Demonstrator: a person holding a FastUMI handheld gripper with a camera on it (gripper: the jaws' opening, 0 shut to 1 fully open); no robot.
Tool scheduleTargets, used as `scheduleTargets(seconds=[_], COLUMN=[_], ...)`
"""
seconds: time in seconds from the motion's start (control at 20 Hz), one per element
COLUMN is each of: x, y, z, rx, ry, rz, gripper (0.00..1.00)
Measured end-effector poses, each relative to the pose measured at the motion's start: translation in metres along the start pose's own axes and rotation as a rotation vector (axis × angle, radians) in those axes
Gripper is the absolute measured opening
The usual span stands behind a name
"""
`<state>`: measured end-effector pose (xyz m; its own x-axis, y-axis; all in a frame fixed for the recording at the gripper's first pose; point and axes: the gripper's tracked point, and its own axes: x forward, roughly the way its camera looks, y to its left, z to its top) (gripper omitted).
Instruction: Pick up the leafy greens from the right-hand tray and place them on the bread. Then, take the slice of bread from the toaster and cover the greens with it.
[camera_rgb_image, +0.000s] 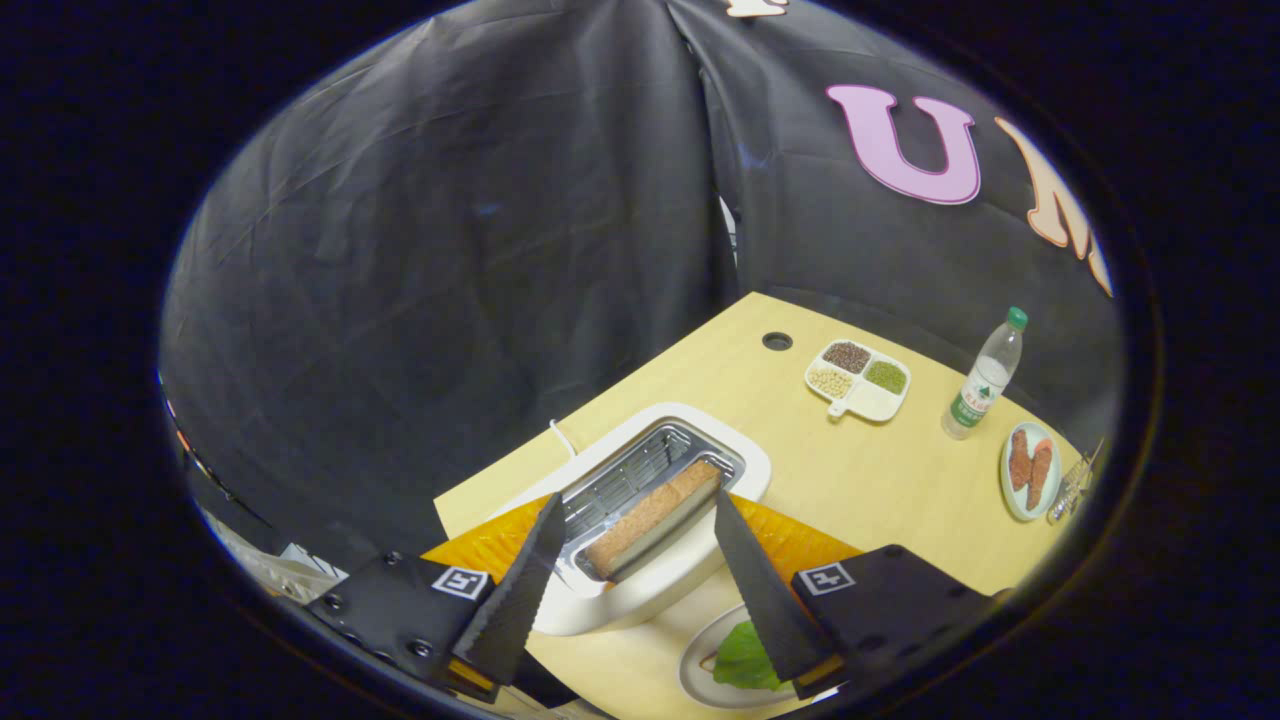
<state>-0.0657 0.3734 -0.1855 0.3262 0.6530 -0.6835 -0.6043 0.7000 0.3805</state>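
While the claw (635, 520) gapes open, 1 bread slice (652, 517) in 1 toaster (660, 500), 1 green leaf (746, 657) on plate (697, 662)

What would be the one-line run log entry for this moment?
gripper: open, above toaster | bread slice: in slot, between fingers | greens: on plate | next: probably grasp bread

Fingers (735, 530) apart — bread slice (655, 517) between.

Black cloth (450, 260) is hanging as the booth's wall, creased and meeting at a vertical seam behind the worktop (850, 470). The worktop is showing pale wood grain, with a round cable hole (777, 341) near its far corner. Soft, even light is falling across the wood, throwing faint shadows.
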Motion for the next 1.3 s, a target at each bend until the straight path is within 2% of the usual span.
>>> scheduleTargets(seconds=[0.2, 0.4, 0.7, 0.85, 0.9, 1.0, 1.3], x=[0.015, 0.021, 0.021, 0.017, 0.014, 0.005, -0.022], y=[-0.003, 0.002, 0.008, 0.009, 0.009, 0.011, 0.000], z=[-0.008, -0.016, -0.021, -0.018, -0.016, -0.008, 0.012], rx=[0.000, 0.040, 0.050, 0.083, 0.080, 0.101, 0.185], ry=[0.032, 0.069, 0.091, 0.075, 0.068, 0.031, -0.041], rz=[-0.029, -0.024, -0.021, -0.028, -0.028, -0.030, -0.015], gripper=[0.94, 0.79, 0.38, 0.13, 0.13, 0.05, 0.05])
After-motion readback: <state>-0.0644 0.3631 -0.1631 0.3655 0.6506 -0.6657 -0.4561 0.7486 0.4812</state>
